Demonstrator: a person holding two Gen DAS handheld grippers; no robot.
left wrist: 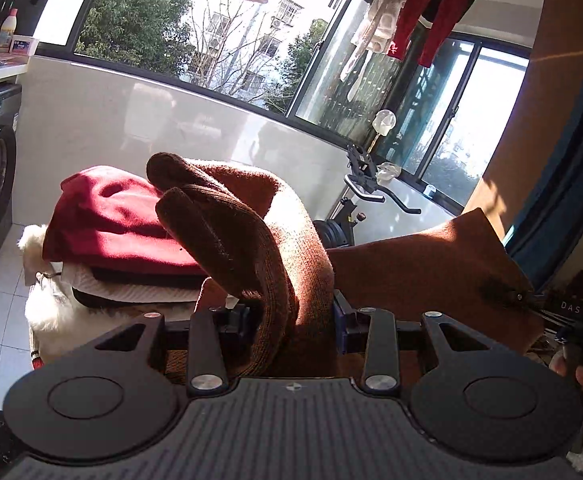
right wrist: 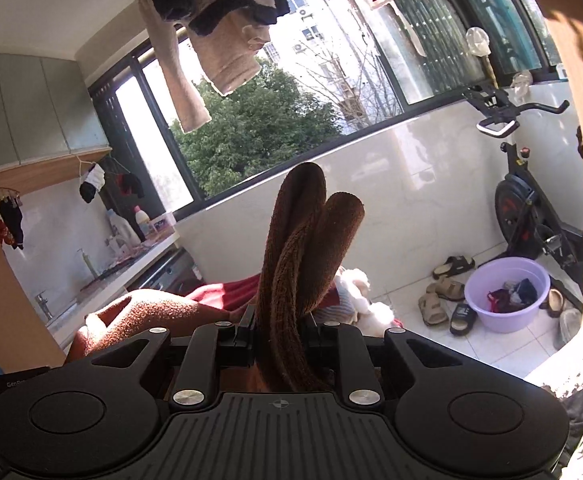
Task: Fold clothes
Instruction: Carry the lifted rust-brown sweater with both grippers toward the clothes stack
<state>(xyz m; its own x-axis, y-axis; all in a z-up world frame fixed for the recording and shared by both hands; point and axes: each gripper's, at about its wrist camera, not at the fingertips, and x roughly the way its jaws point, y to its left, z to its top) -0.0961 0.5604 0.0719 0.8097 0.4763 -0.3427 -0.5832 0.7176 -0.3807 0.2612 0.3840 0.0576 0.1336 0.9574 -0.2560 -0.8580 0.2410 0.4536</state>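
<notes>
A brown knit sweater (left wrist: pixel 287 248) hangs lifted in the air between both claws, above a stack of folded clothes (left wrist: pixel 123 240) topped by a red garment. The left gripper (left wrist: pixel 291 316) is clamped on a thick folded bundle of it. The right gripper (right wrist: pixel 281 334) pinches two rolled folds standing up past its fingers.
</notes>
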